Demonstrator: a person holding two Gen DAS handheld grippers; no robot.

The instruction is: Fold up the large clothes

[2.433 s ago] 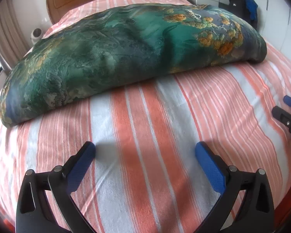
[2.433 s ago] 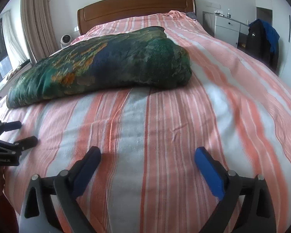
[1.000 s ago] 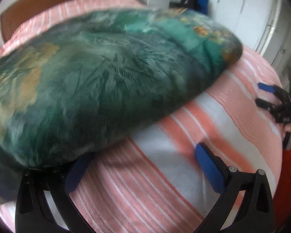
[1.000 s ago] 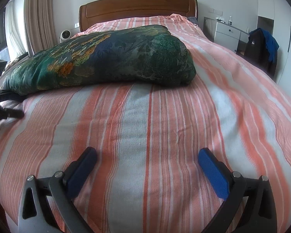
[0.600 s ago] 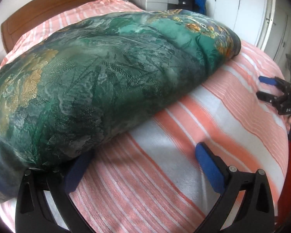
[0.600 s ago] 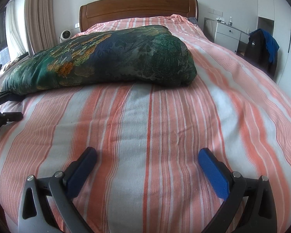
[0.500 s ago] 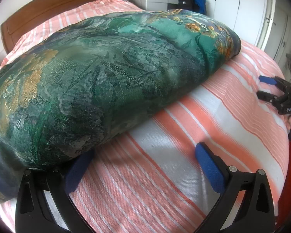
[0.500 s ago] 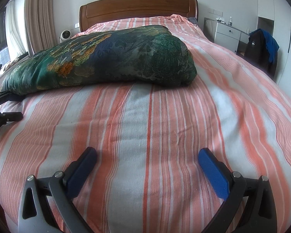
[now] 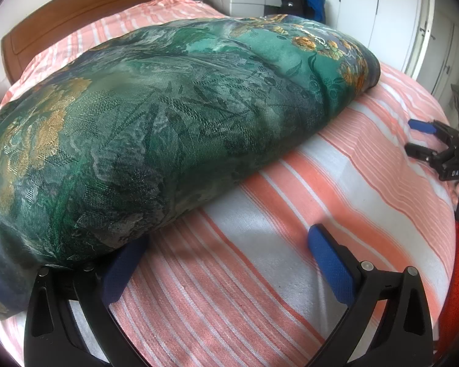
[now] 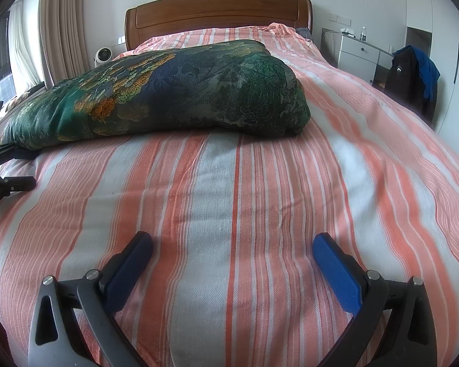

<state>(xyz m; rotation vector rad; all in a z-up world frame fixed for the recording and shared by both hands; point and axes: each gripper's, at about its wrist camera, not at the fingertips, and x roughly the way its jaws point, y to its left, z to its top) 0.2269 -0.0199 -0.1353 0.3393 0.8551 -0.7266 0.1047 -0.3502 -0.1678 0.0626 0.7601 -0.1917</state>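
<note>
A bulky green brocade quilt is laid across the striped bedspread, its near corner draped over the left finger of the left gripper — jaws spread wide, nothing clamped. The right gripper is held equally wide, well short of the quilt, above bare bedspread.
</note>
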